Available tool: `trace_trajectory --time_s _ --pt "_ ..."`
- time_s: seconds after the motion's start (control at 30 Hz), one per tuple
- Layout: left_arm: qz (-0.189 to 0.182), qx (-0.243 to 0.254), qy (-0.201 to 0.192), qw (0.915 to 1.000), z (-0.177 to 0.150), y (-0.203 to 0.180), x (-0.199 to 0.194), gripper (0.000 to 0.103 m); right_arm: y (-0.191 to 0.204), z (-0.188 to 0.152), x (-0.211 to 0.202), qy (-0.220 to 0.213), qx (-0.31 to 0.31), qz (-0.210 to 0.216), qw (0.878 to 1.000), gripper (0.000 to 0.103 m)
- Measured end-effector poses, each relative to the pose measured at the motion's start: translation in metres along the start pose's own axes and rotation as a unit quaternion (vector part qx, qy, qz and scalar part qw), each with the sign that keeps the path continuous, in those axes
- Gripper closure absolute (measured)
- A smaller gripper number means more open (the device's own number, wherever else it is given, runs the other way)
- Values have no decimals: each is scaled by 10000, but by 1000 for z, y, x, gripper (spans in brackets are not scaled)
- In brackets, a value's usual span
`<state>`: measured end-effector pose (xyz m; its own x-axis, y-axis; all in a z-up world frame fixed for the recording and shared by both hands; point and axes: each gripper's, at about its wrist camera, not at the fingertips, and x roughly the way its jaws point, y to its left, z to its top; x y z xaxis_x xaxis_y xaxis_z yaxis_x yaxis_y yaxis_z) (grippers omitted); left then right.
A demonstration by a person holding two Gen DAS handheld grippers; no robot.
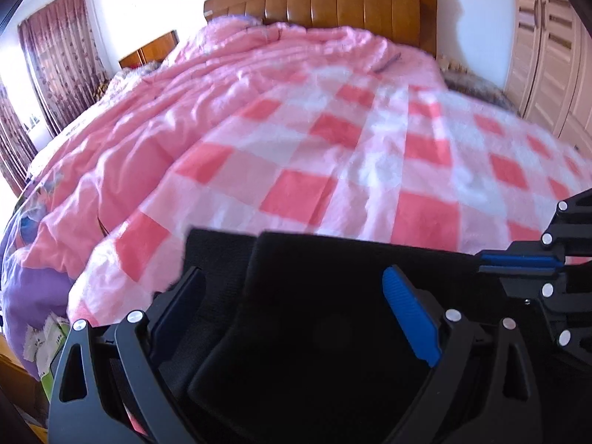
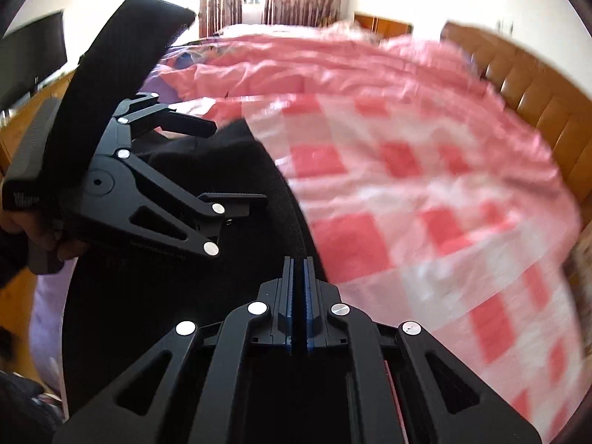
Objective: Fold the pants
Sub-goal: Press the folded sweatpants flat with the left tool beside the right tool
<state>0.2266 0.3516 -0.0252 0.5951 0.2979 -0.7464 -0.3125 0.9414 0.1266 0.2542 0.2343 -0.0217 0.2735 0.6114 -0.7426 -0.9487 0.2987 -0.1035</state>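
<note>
Black pants (image 1: 318, 259) lie at the near edge of the bed on a pink-and-white checked cover (image 1: 333, 155). My left gripper (image 1: 292, 277) is open, its fingers wide apart with the pants' cloth lying between them, the pads off it. In the right wrist view the left gripper (image 2: 236, 162) shows from the side over the pants (image 2: 148, 296), with a hand (image 2: 40, 236) on its handle. My right gripper (image 2: 299, 270) has its blue pads together at the pants' right edge. It also appears as the right gripper (image 1: 481, 263) at the far right, pinching that edge.
A rumpled pink quilt (image 1: 155, 118) covers the far and left side of the bed. A wooden headboard (image 1: 322, 3) stands behind it, a wardrobe (image 1: 547, 55) to the right, curtains (image 1: 63, 51) and a nightstand (image 1: 151, 50) to the left. A dark screen (image 2: 33, 55) stands beyond the bed.
</note>
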Motion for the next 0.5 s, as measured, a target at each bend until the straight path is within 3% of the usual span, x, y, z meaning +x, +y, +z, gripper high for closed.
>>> trace_trajectory --time_s 0.1,0.2,0.23,0.3,0.37,0.43,0.5 --pt "1 44 -137 9999 7 -1 -5 6 -9 4 -4 -116 222 -340 9991 98" --pt "231 129 333 9991 6 -3 23 5 -10 -1 19 267 292 -58 9992 95" --pt "143 62 495 9987 2 0 36 4 -10 -4 27 401 314 -28 9987 89" --pt "-32 -183 438 9989 -3 9 39 1 -19 -8 25 333 646 -43 9973 76" --pt "28 -272 322 9991 -1 12 28 2 -28 -8 14 271 952 35 9951 48" --pt "151 -226 33 9996 0 10 4 4 -32 -10 -9 38 1107 17 9938 36" --pt "-11 -147 -152 9998 -1 4 -16 3 -28 -16 -31 -122 1089 -4 9940 35"
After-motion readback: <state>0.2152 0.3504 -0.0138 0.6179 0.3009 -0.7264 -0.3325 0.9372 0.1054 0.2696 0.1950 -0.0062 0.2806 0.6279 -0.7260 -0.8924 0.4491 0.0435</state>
